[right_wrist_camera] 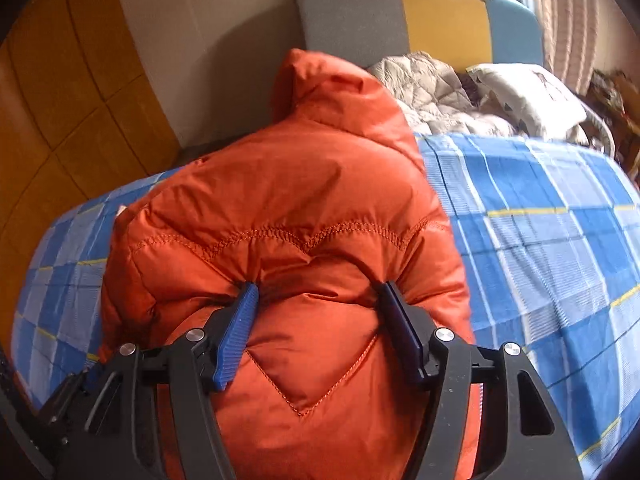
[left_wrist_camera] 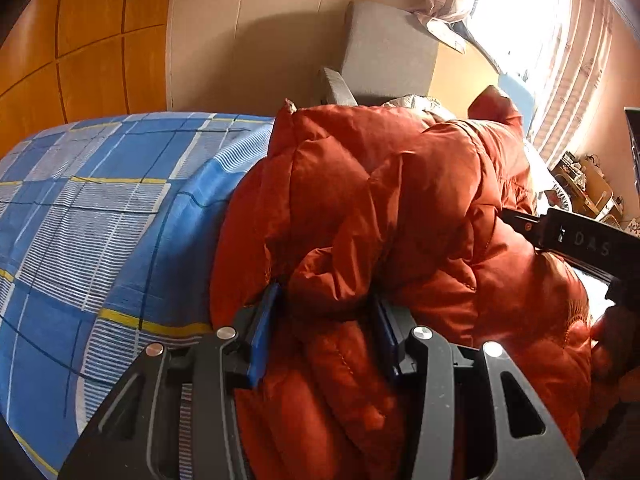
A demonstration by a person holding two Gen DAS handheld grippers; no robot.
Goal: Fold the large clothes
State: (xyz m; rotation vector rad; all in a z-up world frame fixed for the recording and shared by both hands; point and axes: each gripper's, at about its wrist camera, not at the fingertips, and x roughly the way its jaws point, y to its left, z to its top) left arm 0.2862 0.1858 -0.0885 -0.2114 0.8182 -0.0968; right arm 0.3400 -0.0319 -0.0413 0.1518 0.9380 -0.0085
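A blue checked sheet (left_wrist_camera: 100, 208) covers the bed (right_wrist_camera: 540, 240), and along the bed's left side stand orange wooden panels (left_wrist_camera: 80, 40). An orange puffer jacket (left_wrist_camera: 380, 200) lies bunched on the sheet, its hood (right_wrist_camera: 320, 84) pointing toward the bed's far edge, where a grey, yellow and blue headboard (right_wrist_camera: 420, 20) rises. No box, basket or other container shows in either view.

The left gripper (left_wrist_camera: 326, 320) has a thick fold of the jacket between its blue fingers (left_wrist_camera: 264, 332), which press into the padding on both sides, so the fold is clamped. At the right edge of the left wrist view the other gripper's black body reaches over the jacket.

The right gripper (right_wrist_camera: 316, 320) straddles a puffy section below the zigzag seam (right_wrist_camera: 304, 236). Its fingers (right_wrist_camera: 236, 332) stand fairly wide, dented into the fabric on each side; the padding bulges between them.

At the bed's far right corner lie a pale quilted garment (right_wrist_camera: 432, 92) and a patterned pillow (right_wrist_camera: 528, 96).
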